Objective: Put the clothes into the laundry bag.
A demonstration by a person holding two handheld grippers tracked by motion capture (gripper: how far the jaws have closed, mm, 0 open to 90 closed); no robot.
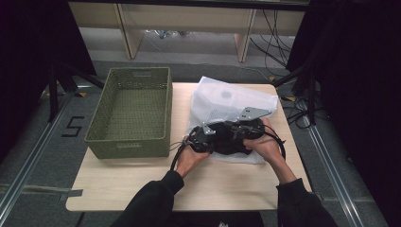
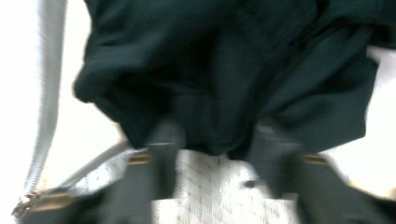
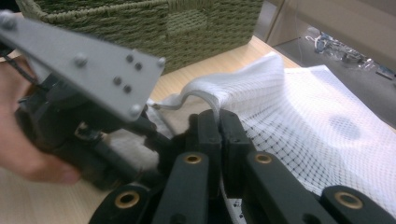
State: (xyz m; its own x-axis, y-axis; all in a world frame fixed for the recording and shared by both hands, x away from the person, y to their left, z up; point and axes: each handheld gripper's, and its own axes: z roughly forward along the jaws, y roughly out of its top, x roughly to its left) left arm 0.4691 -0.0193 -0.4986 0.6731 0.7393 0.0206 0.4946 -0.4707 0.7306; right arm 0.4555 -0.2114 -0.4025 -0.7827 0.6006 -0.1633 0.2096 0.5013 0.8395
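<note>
Woven green basket point(image 1: 130, 113) beside mesh bag point(image 1: 227, 101).

The right gripper point(image 3: 219, 122) pinches the zippered edge of a white mesh laundry bag point(image 3: 308, 126) lying on the wooden table point(image 3: 205, 70), the left gripper point(image 3: 93, 126) just beside it, a green woven basket point(image 3: 140, 23) behind

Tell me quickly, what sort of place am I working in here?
Most likely a lab or recording bay, not a home: a small wooden table hemmed by dark curtains, loose cables on the floor behind, and a number taped on the floor.
</note>
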